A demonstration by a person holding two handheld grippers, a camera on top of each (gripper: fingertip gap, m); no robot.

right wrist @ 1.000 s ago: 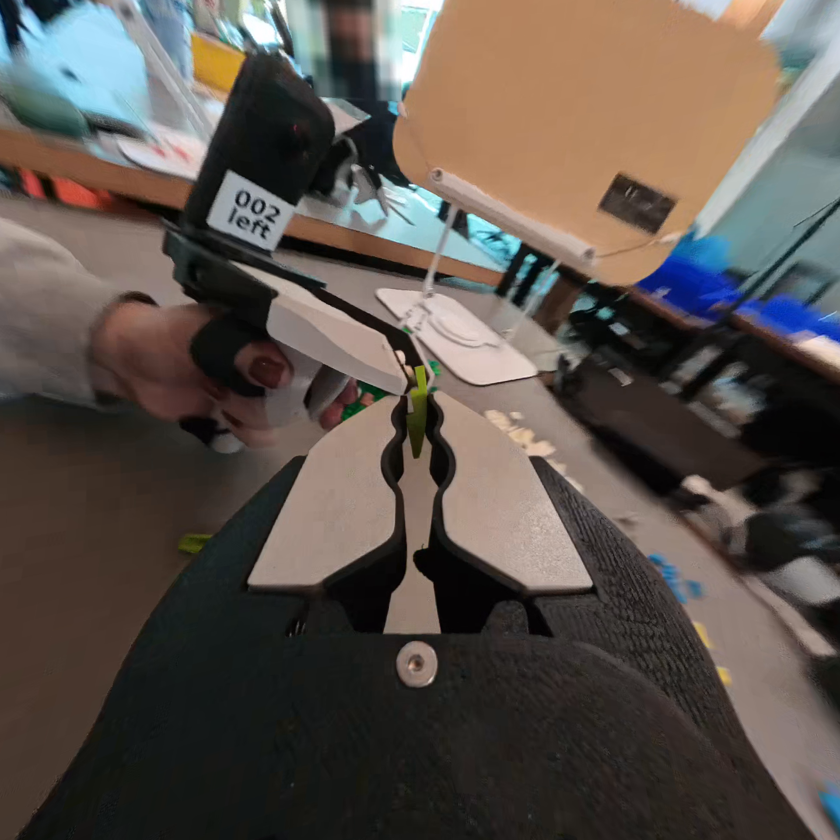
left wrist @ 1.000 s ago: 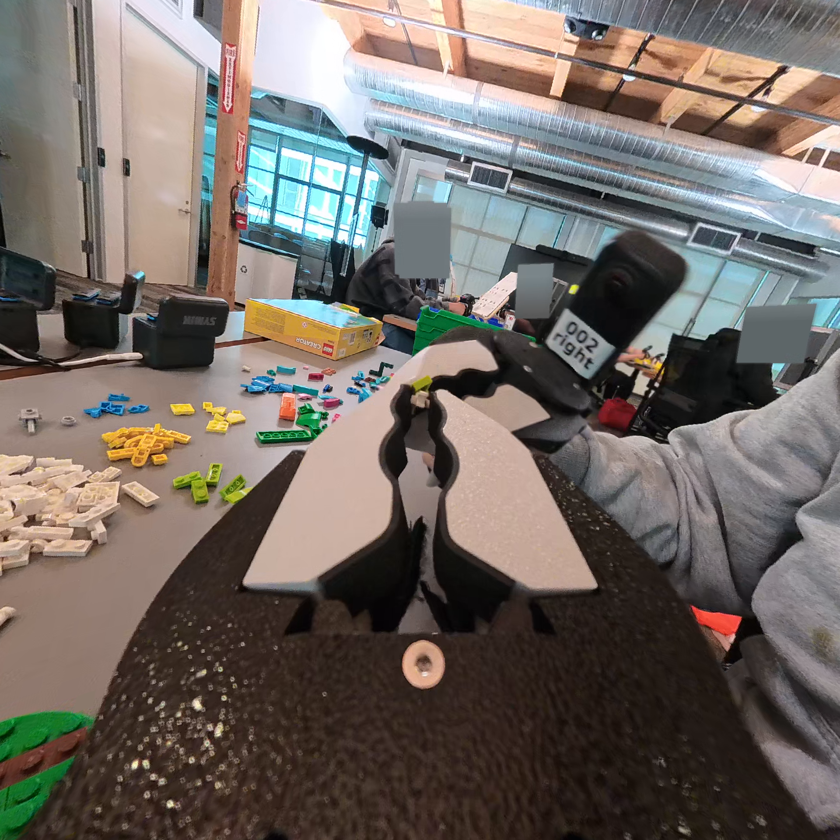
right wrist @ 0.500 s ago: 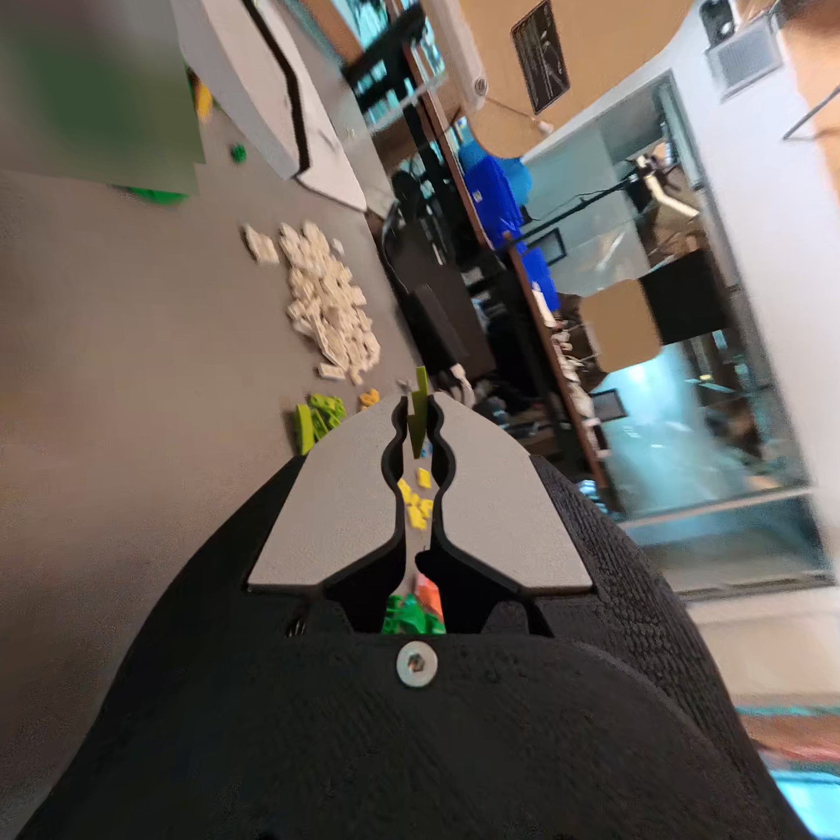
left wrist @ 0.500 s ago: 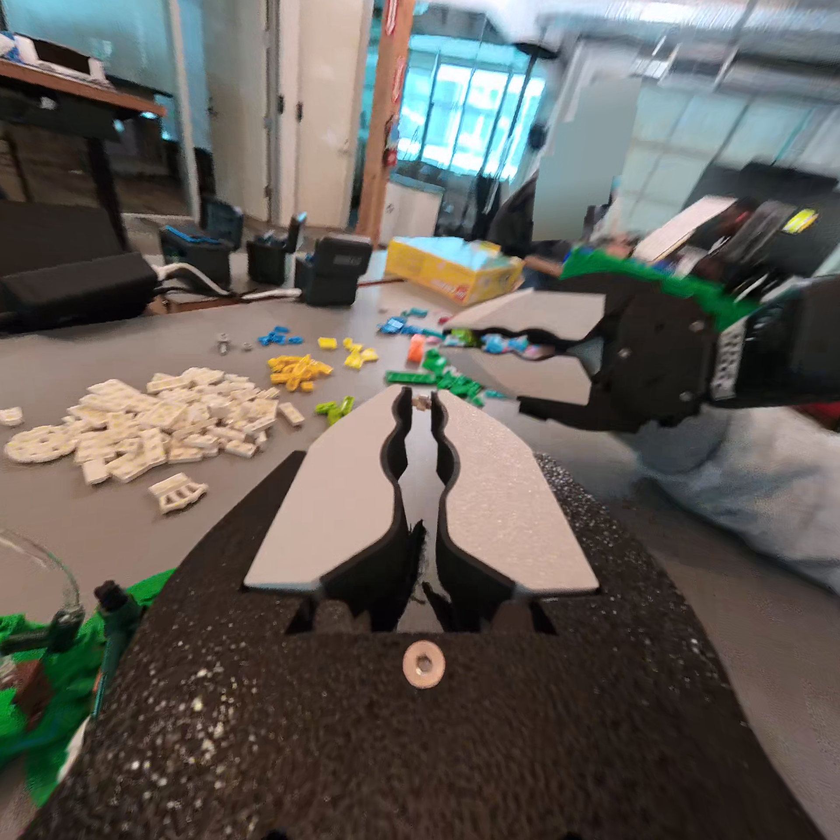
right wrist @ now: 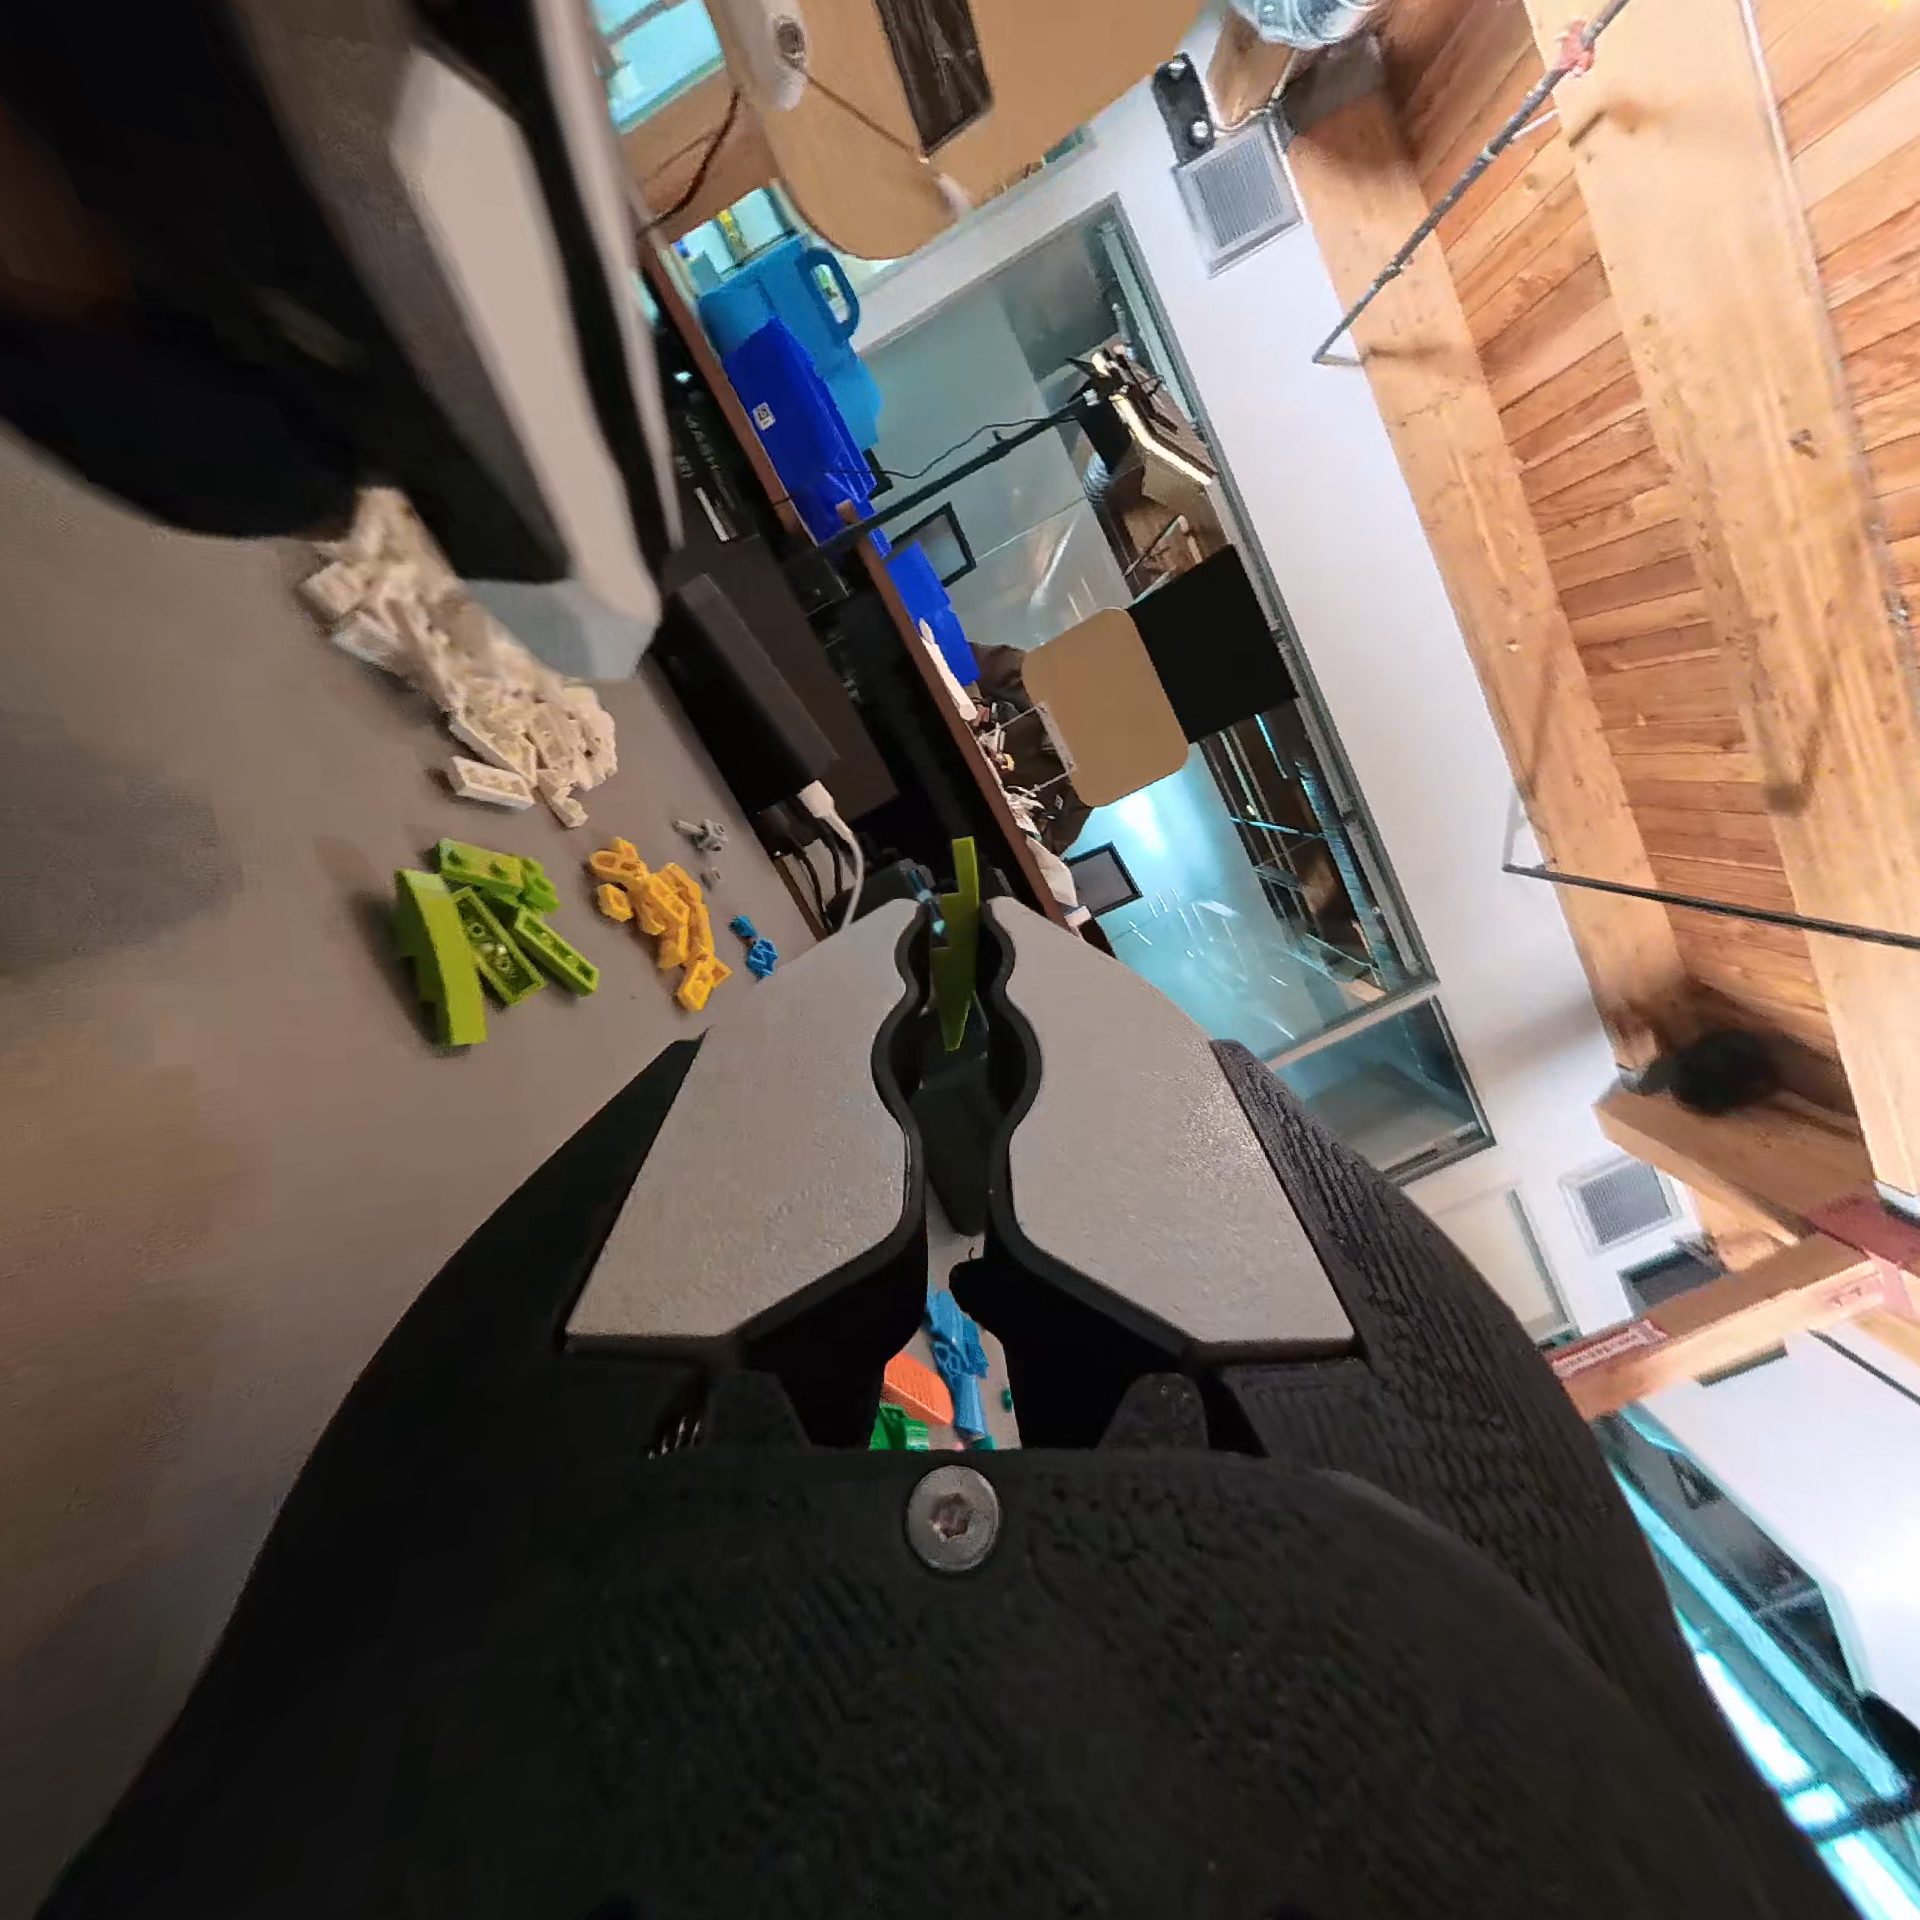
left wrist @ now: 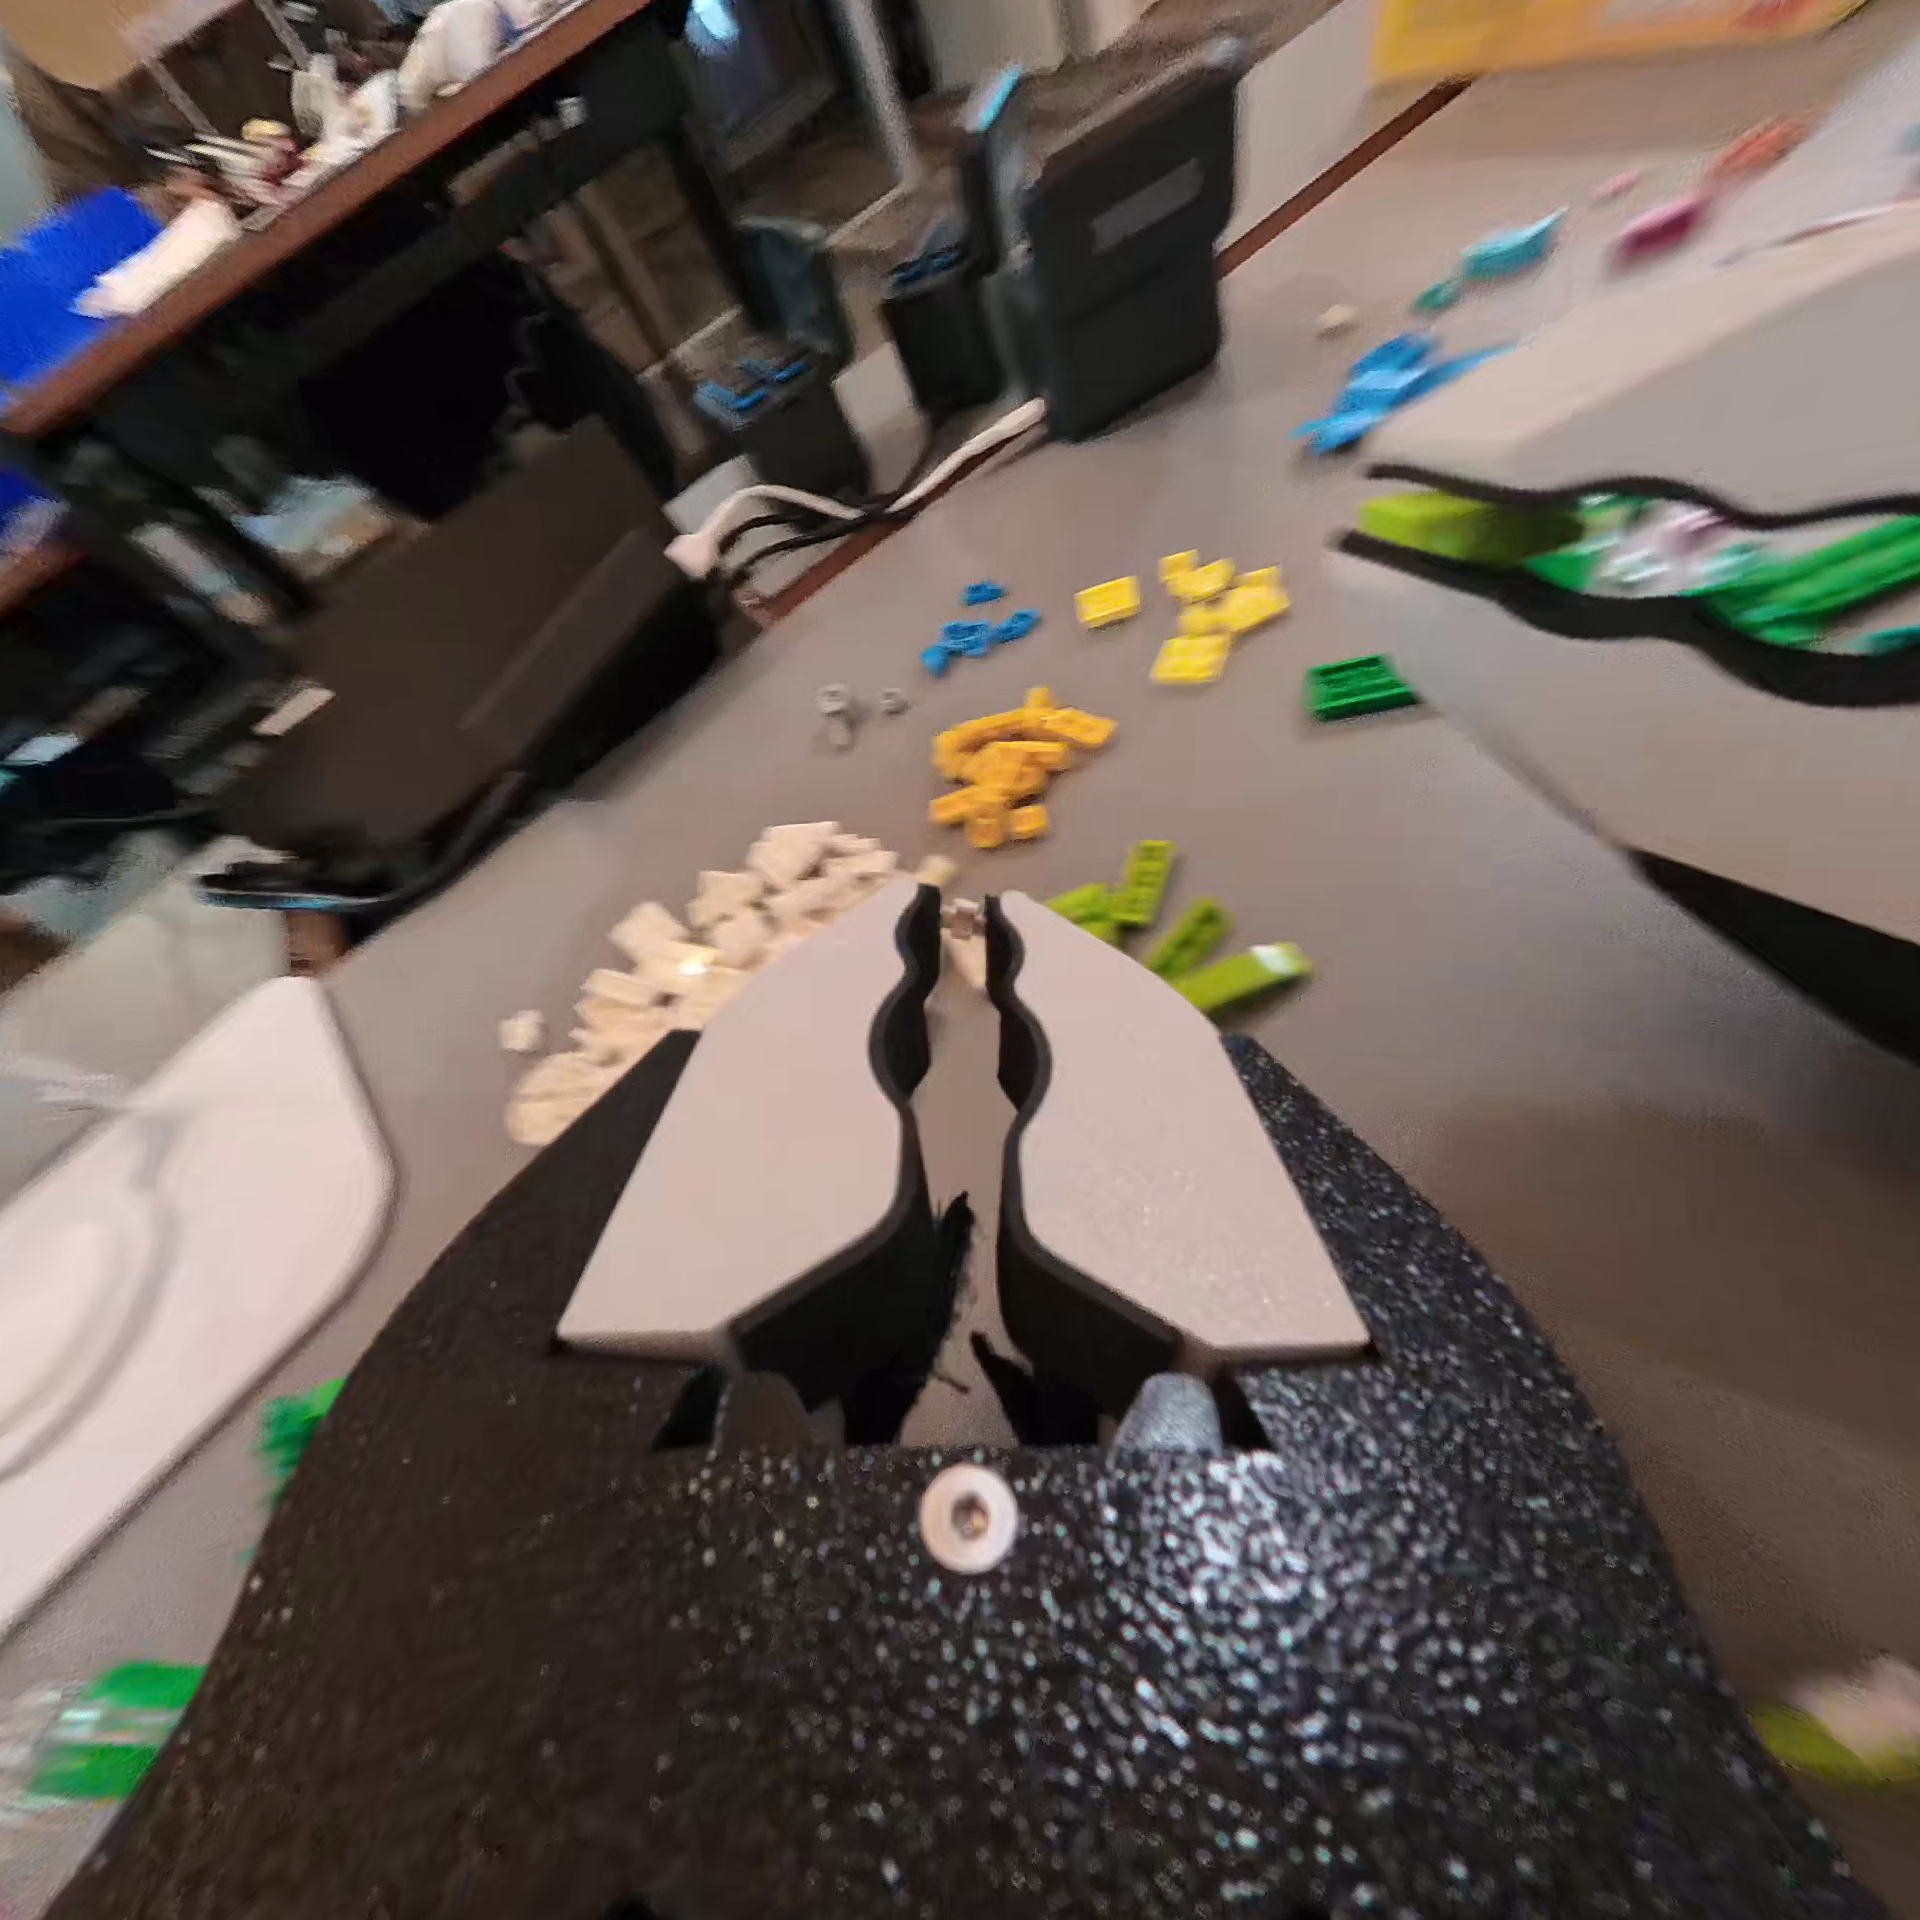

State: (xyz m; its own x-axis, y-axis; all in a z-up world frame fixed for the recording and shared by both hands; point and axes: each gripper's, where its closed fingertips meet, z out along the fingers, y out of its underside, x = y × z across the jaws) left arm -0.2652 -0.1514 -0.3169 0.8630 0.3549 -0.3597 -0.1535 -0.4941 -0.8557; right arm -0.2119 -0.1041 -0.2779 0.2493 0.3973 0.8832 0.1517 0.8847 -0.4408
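My left gripper [left wrist: 961, 916] is shut on a tiny light grey piece [left wrist: 964, 918] pinched at its fingertips, above the grey table [left wrist: 1455, 1039] near a pile of white bricks [left wrist: 727, 956]. My right gripper [right wrist: 954, 920] is shut on a thin lime green piece [right wrist: 958, 961] that sticks out past its tips. In the left wrist view the right gripper [left wrist: 1361, 520] comes in from the right with the lime green piece [left wrist: 1455, 525] between its fingers. In the right wrist view the left gripper's blurred grey finger [right wrist: 499, 312] fills the upper left.
Sorted heaps lie on the table: yellow bricks [left wrist: 1008, 769], lime bricks [left wrist: 1174, 925], blue pieces [left wrist: 977, 634], a dark green plate [left wrist: 1356, 686]. Black boxes with cables [left wrist: 1122, 239] stand at the far edge. A white stand base [left wrist: 156, 1247] and green plates [left wrist: 104, 1725] lie at the left. Across from one pair of fingers to the other is roughly 8 centimeters.
Both grippers have parted from their meeting in mid-air; my left view has tipped down towards the brick heaps and my right view has rolled sideways. Each keeps its piece.
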